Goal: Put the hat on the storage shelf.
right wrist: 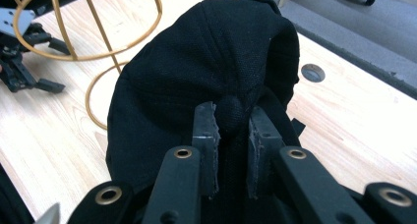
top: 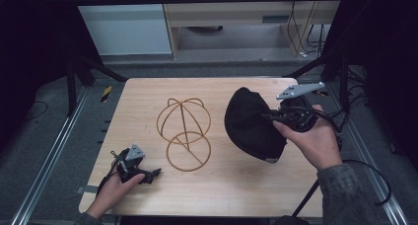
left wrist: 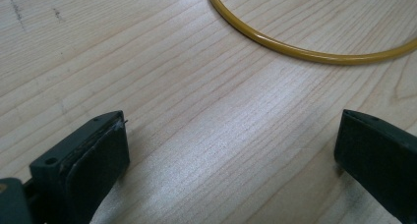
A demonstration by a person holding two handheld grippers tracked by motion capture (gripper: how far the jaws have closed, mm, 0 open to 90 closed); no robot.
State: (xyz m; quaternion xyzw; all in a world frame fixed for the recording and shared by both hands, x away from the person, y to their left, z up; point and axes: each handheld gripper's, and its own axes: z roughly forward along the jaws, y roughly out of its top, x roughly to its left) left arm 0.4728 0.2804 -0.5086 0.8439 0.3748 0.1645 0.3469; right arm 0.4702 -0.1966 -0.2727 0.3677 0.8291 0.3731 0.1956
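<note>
Nearest, at the left, the left tool point(top: 148, 175) rests on the tabletop point(top: 236, 185) with jaws spread, just beside the yellow wire stand point(top: 185, 133); farther right, the right tool point(right wrist: 231, 135) pinches the black cap point(top: 251, 124), held above the tabletop

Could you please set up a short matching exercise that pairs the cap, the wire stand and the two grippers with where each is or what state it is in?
Things:
1. black cap
2. wire hat stand
3. left gripper
4. right gripper

States:
A. jaws wide apart with nothing between them, low over the wood near the table's front left
B. stands on the middle of the table, bare
C. pinched at its top button, held up at the right
D. jaws closed on black fabric

Pairs: 1-C, 2-B, 3-A, 4-D
</note>
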